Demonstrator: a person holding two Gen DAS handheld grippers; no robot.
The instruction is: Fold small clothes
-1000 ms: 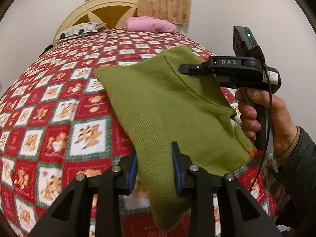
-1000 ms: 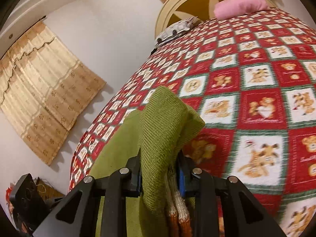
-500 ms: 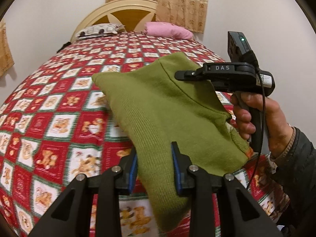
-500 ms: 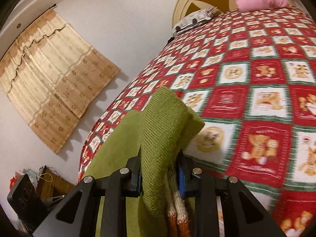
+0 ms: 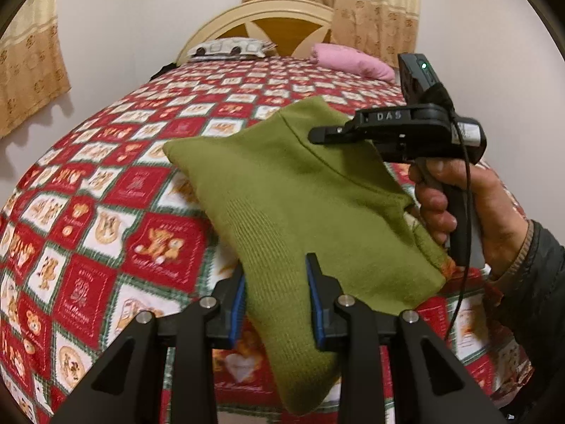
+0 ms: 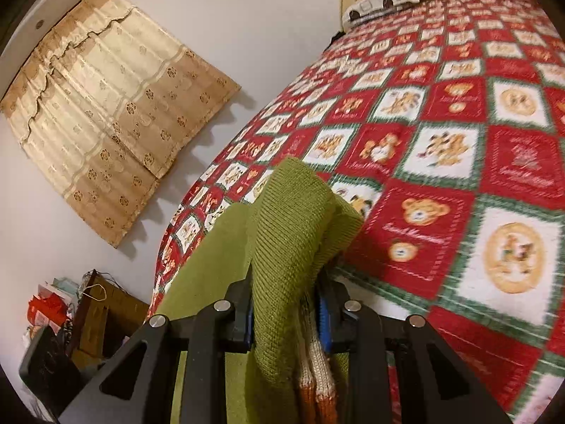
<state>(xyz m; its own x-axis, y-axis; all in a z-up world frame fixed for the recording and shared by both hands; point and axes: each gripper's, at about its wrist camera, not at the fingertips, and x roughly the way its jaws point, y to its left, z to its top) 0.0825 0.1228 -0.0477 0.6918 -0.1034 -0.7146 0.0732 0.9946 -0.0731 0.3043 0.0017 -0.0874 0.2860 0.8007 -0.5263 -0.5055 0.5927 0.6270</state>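
Note:
A small olive-green knitted garment (image 5: 289,198) hangs folded in the air above the red patchwork bedspread (image 5: 116,212). My left gripper (image 5: 277,295) is shut on its lower edge. My right gripper (image 5: 317,134) shows at the right of the left wrist view, held by a hand, shut on the garment's upper right edge. In the right wrist view the right gripper (image 6: 286,309) pinches bunched green knit (image 6: 289,233), with orange and cream stripes (image 6: 316,378) showing below the fingers.
The bed has a cream headboard (image 5: 268,17), a patterned pillow (image 5: 229,47) and a pink pillow (image 5: 353,62) at the far end. Beige curtains (image 6: 102,127) hang on the wall. Bags and boxes (image 6: 81,318) sit on the floor left of the bed.
Both grippers have carried the garment leftward along the bed's near edge, keeping the same grip. More of the left wall and curtain has come into view.

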